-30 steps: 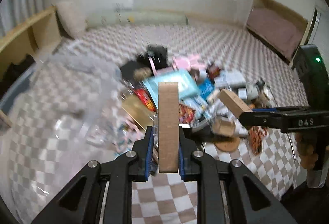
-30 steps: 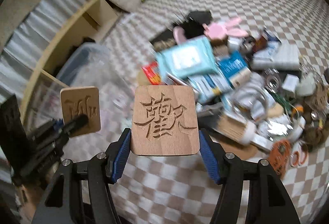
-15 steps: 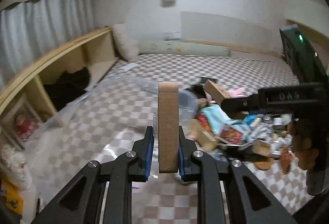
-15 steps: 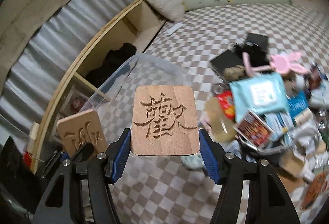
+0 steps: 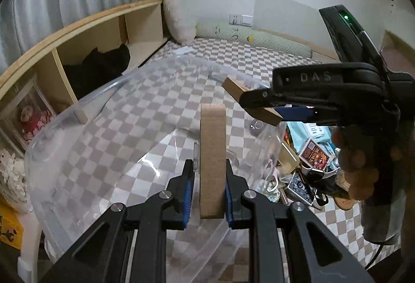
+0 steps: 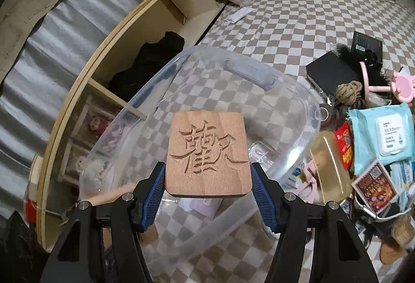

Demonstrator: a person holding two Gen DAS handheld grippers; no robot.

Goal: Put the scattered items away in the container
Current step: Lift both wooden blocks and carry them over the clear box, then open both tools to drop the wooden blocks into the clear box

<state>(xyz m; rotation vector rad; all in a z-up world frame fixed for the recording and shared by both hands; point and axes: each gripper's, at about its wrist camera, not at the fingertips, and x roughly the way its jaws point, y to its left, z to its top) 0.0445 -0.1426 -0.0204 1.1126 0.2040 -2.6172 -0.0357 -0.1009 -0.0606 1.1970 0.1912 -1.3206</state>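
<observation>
Both grippers are carrying wooden blocks over the clear bin.

We're holding one wooden block (image 5: 212, 161) edge-on in the left gripper (image 5: 208, 188), jaws nearly closed on its thin faces. We're clamping the carved block (image 6: 208, 156) in the right gripper (image 6: 208, 191), jaws about half spread across its width, carved face up. Both are hanging above the clear bin (image 6: 249, 70) on the checkered bed (image 6: 298, 23), with the pile of clutter (image 6: 373, 143) just beside it. We're judging the blocks stiff, light and not fragile, with smooth faces that could slip; flat opposite sides are the place to grip. Dropping from low height should be fine.
</observation>
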